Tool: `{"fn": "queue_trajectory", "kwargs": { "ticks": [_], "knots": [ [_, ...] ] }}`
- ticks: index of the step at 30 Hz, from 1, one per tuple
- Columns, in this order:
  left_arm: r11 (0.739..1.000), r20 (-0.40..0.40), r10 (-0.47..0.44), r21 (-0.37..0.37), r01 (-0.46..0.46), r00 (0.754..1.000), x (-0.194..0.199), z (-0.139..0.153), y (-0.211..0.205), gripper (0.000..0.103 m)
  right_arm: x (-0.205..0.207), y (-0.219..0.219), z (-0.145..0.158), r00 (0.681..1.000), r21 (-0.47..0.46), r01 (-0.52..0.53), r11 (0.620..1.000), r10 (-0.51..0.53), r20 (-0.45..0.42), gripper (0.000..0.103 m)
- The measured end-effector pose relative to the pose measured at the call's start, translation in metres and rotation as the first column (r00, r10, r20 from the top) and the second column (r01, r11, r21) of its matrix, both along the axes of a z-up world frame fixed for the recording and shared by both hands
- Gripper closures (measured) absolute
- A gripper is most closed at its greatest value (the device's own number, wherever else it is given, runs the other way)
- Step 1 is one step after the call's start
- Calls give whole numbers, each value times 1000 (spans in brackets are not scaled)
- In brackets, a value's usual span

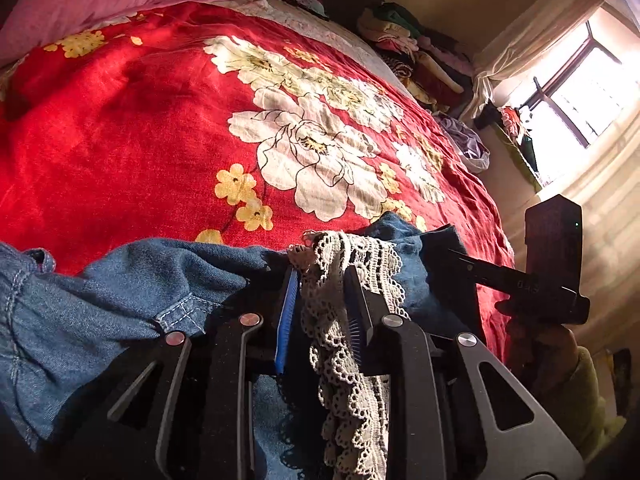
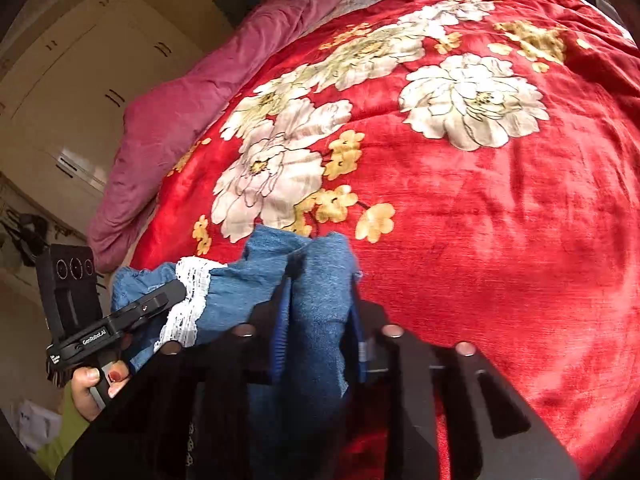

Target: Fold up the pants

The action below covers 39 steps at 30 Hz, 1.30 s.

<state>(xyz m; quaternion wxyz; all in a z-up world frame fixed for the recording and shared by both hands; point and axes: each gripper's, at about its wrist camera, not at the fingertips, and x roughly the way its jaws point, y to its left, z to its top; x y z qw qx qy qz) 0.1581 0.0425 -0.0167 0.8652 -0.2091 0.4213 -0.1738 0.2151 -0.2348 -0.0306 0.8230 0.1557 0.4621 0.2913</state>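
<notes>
Left hand-held gripper [image 1: 320, 276]: jaws pinched on the cream lace trim [image 1: 348, 320] of the denim pants [image 1: 100, 304]. The lace runs up between the blue pads and bunches over the tips; the denim spreads off to the left of this gripper and low beneath it, with a seam and belt loop showing there.

Right hand-held gripper [image 2: 320, 280]: jaws pressed on a fold of the blue denim [image 2: 316, 320]. The cloth stands bunched between the pads and pokes up just past the fingertips, then hangs below them.

From the right wrist view, the left gripper [image 2: 160, 300] sits off to the left, held by a hand [image 2: 92, 388], its tip at the white lace band [image 2: 188, 300]. From the left wrist view, the right gripper [image 1: 460, 256] comes in from the right, its tip buried in the denim just beside the lace. So both grips sit near each other on the same bunched end.

Ahead of both grippers lies the bed's red floral blanket [image 1: 160, 120], a pink quilt [image 2: 180, 120] beyond it.
</notes>
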Motion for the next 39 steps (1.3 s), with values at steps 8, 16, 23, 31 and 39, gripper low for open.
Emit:
{"fn": "queue_trajectory", "kwargs": {
  "ticks": [8, 16, 23, 31, 39],
  "knots": [
    [999, 0, 1, 43, -1, 1000, 18, -3, 3, 101, -4, -2, 4, 995, -115, 39, 993, -28, 95, 90],
    [1000, 63, 0, -11, 0, 998, -22, 15, 23, 62, -35, -22, 20, 975, -147, 134, 980, -104, 195, 51],
    [997, 71, -34, 76, 29, 997, -83, 33, 14, 47, -97, -28, 31, 974, -187, 109, 976, -67, 217, 46],
    [994, 40, -94, 66, 92, 995, -130, 24, -15, 47, -139, -8, 26, 980, -259, 22, 966, 31, 197, 32],
    [997, -31, -40, 63, 42, 999, -129, 13, -12, 46, -155, 7, 26, 972, -295, -14, 955, 82, 220, 32]
  ]
}}
